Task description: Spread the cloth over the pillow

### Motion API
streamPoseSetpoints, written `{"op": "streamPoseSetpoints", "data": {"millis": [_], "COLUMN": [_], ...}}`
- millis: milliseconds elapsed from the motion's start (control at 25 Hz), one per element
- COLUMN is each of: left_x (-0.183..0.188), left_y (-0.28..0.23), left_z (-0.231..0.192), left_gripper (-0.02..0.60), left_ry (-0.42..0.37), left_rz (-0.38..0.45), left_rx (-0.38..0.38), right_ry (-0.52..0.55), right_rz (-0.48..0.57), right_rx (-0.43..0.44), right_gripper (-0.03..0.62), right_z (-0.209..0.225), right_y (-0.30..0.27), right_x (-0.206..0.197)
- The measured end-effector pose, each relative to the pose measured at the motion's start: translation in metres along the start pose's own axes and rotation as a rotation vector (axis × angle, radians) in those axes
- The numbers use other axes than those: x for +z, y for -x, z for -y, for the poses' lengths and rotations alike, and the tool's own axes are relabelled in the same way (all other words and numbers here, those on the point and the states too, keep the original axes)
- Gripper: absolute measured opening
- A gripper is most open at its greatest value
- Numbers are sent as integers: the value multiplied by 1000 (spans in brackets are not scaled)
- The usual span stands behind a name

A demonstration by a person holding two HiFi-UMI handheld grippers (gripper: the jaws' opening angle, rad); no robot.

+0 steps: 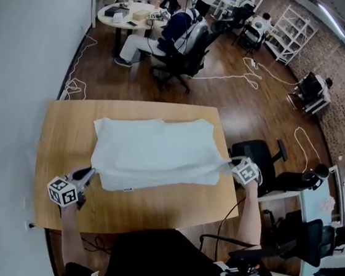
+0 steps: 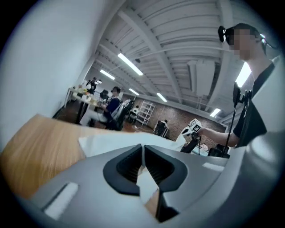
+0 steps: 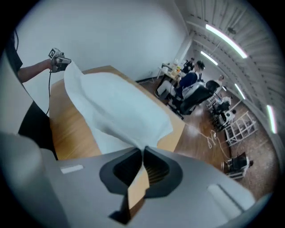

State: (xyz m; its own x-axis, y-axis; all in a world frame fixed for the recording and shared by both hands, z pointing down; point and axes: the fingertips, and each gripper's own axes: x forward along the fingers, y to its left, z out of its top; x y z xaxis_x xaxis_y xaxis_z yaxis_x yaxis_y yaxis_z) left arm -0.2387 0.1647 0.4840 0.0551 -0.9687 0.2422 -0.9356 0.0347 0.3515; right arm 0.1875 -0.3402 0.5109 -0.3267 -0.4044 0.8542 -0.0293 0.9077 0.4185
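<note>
A white cloth point(image 1: 156, 145) lies draped over the pillow on the wooden table point(image 1: 66, 147). The pillow is almost hidden; only a white strip along its near edge point(image 1: 155, 180) shows. My left gripper point(image 1: 88, 174) is shut on the cloth's near left corner, and the fabric point(image 2: 143, 178) shows pinched between its jaws. My right gripper point(image 1: 231, 166) is shut on the near right corner, just off the table's right edge. From its jaws the cloth point(image 3: 120, 107) rises in a taut sheet toward the left gripper point(image 3: 60, 60). The right gripper point(image 2: 194, 129) also appears in the left gripper view.
A black office chair point(image 1: 263, 156) stands close to the table's right side. Desks and more chairs point(image 1: 316, 237) crowd the near right. Farther back a person sits at a round table point(image 1: 127, 16), and cables point(image 1: 254, 75) trail over the wooden floor. A white wall runs along the left.
</note>
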Motion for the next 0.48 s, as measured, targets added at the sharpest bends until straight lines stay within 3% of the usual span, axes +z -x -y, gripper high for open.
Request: {"op": "streamPoseSetpoints", "data": {"millis": [160, 240, 360, 440, 480], "left_x": [164, 193, 182, 139, 99], "left_y": [-20, -1, 47, 65, 67], "left_z": [9, 29, 67, 77, 74], "left_gripper": [25, 25, 25, 25, 25], "left_ry": [-198, -276, -310, -248, -184], "left_rz": [185, 187, 157, 100, 41], "left_rx": [-65, -65, -53, -29, -4], "right_ry": [-13, 7, 27, -3, -41], "right_rz": [199, 296, 307, 235, 185], "right_rx": [-21, -54, -115, -85, -29], "right_gripper": [12, 12, 12, 12, 12], "right_z": [91, 91, 56, 11, -21], "right_y": [60, 122, 195, 201, 185], "right_x": [113, 145, 118, 70, 41]}}
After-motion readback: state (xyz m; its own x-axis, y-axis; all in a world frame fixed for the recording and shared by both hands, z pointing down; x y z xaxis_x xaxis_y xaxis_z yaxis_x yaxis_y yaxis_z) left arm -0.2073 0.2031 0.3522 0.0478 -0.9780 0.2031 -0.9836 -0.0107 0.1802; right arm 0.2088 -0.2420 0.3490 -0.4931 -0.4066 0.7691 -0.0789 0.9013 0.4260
